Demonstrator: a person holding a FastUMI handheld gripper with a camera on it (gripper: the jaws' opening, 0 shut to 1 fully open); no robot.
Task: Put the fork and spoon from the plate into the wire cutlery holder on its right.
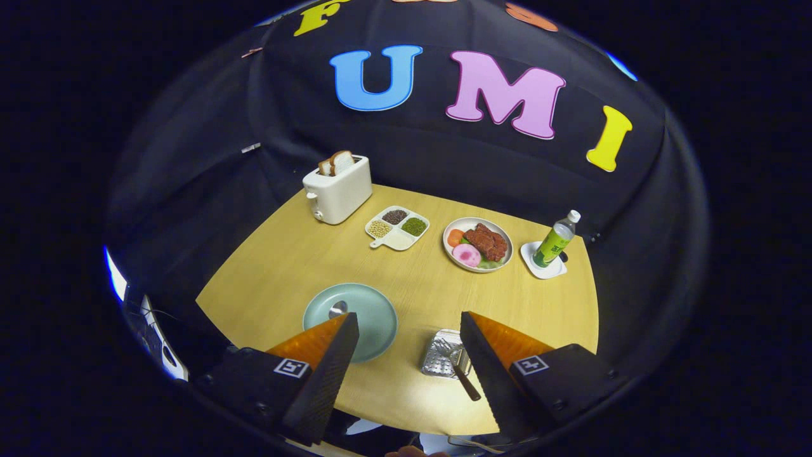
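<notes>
Tool (406,330) spread above round plate (374,311), holding nothing.

spoon (337,309) on plate (371,311), fork (465,376) in holder (441,355)

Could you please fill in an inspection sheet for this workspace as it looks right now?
Surface: wooden table.
Job's things: spoon on teal plate; utensil with a dark handle lying in the wire cutlery holder, type unclear.
Clutter: toaster with bread, divided dish, food plate, bottle on a coaster.
Grippers: gripper open, holding nothing, above the table's near part.
Cables: nothing seen.
Surroundings: black cloth wall.
</notes>
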